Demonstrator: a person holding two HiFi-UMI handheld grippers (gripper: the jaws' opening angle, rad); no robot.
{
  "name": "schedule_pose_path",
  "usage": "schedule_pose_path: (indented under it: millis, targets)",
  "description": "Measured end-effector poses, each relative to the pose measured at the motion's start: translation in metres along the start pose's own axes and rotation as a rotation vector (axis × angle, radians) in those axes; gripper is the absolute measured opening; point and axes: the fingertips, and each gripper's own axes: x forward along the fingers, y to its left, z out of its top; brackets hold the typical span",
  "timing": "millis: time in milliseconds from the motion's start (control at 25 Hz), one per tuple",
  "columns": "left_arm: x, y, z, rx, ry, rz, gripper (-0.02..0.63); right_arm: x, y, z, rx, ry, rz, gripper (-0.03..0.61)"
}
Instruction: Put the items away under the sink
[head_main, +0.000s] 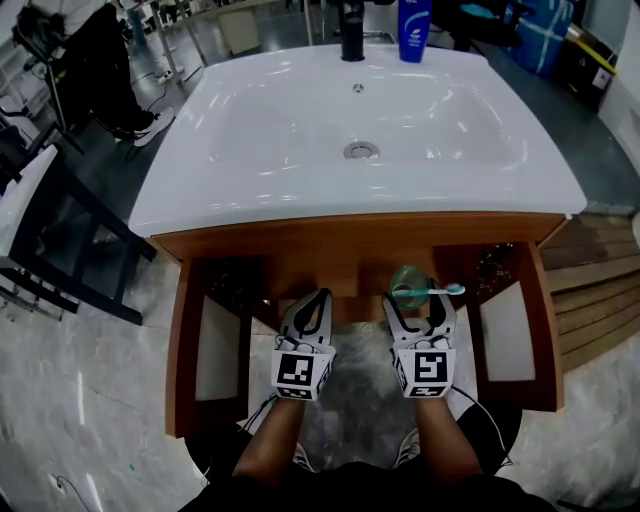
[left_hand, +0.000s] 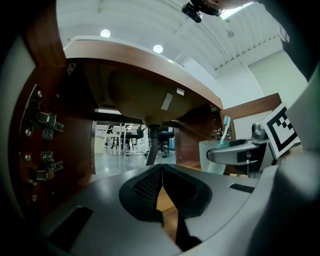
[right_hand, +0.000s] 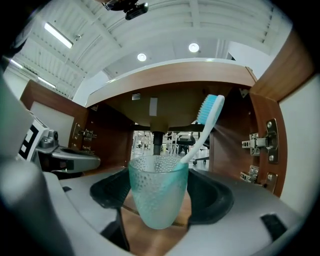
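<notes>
- Cup (right_hand: 159, 192) is clamped between the jaws of my right gripper (right_hand: 160, 200), pads on its two sides at about mid-height. It hangs in the open front of the cabinet (head_main: 350, 240), under the sink (head_main: 200, 190).
- Cup stands upright, mouth up, long axis vertical. No tilt that I can see.
- Toothbrush (right_hand: 207, 120) stands in the cup with its handle down. It leans off vertical, brush head up and out past the rim to my right, toward the hinges (right_hand: 257, 144) on the right wall.
- I can't tell whether the cup base touches the cabinet floor (right_hand: 150, 240); it reads as just above it.
- Step in hand, as I judge it: set the cup down inside.
- To do it well, keep the cup level so the brush doesn't tip out.
- Go in low and straight. The leaning brush head is the highest point, so it needs to clear the underside of the basin and the drain pipe (right_hand: 157, 142).
- Seat the base flat on the wood before I let the jaws part, then back out straight so I don't clip the brush.
- Left gripper (left_hand: 161, 187) has its jaws together with nothing between them. It sits just beside the right one, at the same opening.
- Both cabinet doors are swung open, so the way in is free.
- A blue bottle (head_main: 414, 30) stands on the sink top by the tap. It looks like the next item.
</notes>
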Motion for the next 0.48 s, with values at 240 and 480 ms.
schedule_pose_path:
  millis: [240,480]
  targets:
    - [0.002,0.004,0.001,0.016,-0.014,0.026,0.021,0.025,-0.011,-0.003,0.016,0.002,0.016,0.359]
    - [0.008,0.003,0.004,0.026,-0.014,0.028,0.021,0.063,-0.023,-0.004,-0.014,0.032,0.044,0.360]
